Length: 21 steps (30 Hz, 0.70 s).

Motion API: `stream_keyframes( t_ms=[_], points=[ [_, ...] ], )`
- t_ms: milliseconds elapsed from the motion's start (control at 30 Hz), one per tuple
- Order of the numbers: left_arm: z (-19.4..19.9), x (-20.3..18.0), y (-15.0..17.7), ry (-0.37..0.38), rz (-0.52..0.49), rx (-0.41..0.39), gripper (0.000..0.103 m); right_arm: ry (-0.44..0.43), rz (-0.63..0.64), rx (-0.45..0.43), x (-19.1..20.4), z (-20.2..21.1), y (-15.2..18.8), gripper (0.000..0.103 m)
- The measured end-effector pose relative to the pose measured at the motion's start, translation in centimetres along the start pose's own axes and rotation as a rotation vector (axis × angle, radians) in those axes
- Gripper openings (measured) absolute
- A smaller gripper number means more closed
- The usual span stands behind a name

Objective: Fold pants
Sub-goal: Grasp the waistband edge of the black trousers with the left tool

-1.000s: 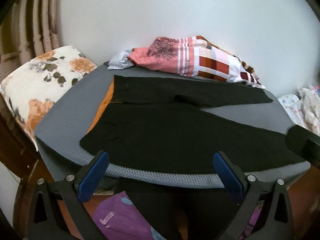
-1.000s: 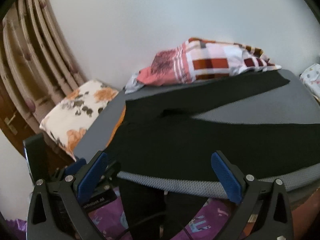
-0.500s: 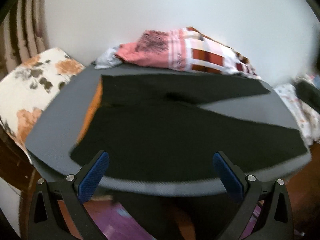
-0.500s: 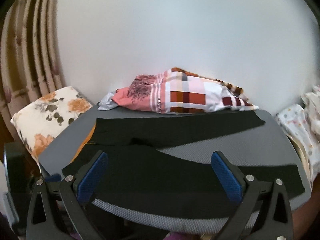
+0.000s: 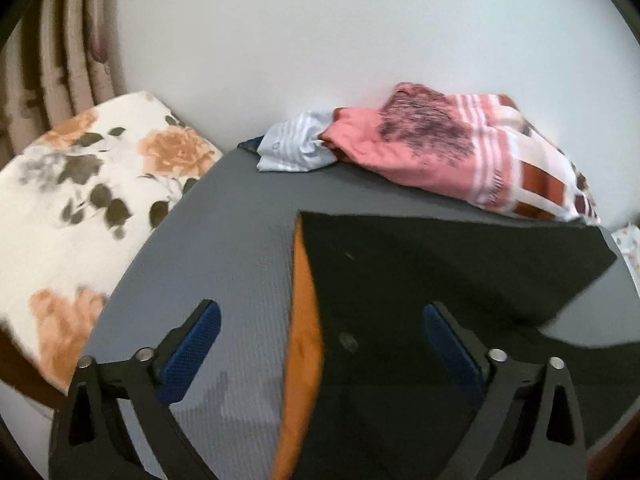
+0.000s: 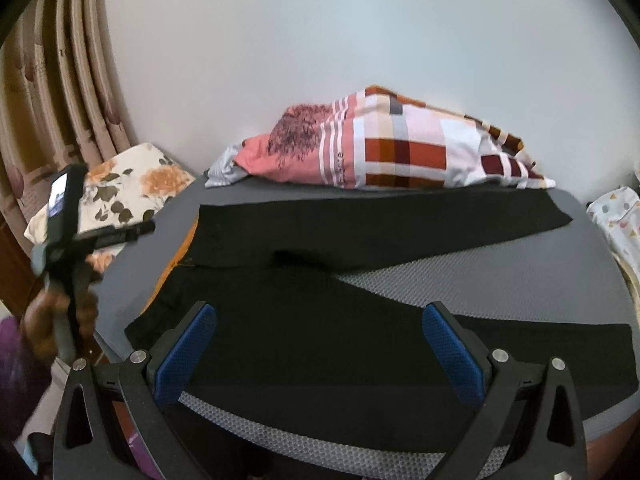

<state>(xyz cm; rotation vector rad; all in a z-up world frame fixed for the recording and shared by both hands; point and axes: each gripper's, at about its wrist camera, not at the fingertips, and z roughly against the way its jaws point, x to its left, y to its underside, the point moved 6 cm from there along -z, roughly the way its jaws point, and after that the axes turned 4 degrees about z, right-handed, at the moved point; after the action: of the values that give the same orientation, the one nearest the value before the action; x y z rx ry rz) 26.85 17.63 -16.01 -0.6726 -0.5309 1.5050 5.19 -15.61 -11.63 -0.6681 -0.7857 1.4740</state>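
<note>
Left hand-held gripper (image 5: 320, 344) hovered open over the pants' (image 5: 440, 272) waistband; legs ran rightward; right hand-held gripper (image 6: 320, 344), also open, sat nearer them.

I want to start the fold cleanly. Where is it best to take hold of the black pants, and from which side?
Probably at the waistband end of the black pants, where the orange lining shows. They lie flat with legs spread in a V, so this straight edge is easiest. The open left claw already hangs above it; come from the floral pillow side, pinching both layers.
</note>
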Motion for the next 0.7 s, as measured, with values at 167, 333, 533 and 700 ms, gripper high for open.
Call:
stream_keyframes(
  t_ms=[167, 333, 533, 700],
  points=[
    [-7.2, 1.5, -3.3, 0.030, -0.087, 0.037, 0.094, -0.009, -0.017, 0.092, -0.1, -2.5, 1.1, 0.103],
    [-14.1, 1.6, -4.3, 0.134, -0.100, 0.175, 0.054, -0.009, -0.051, 0.174, -0.8, -4.8, 1.9, 0.103],
    [-18.2, 2.3, -4.7, 0.220, -0.096, 0.236, 0.048, 0.002, -0.072, 0.215, -1.5, -6.4, 2.2, 0.103],
    [-20.4, 1.5, -4.3, 0.296, -0.120, 0.315, 0.048, 0.003, -0.090, 0.266, -1.8, -7.9, 3.0, 0.103]
  ],
)
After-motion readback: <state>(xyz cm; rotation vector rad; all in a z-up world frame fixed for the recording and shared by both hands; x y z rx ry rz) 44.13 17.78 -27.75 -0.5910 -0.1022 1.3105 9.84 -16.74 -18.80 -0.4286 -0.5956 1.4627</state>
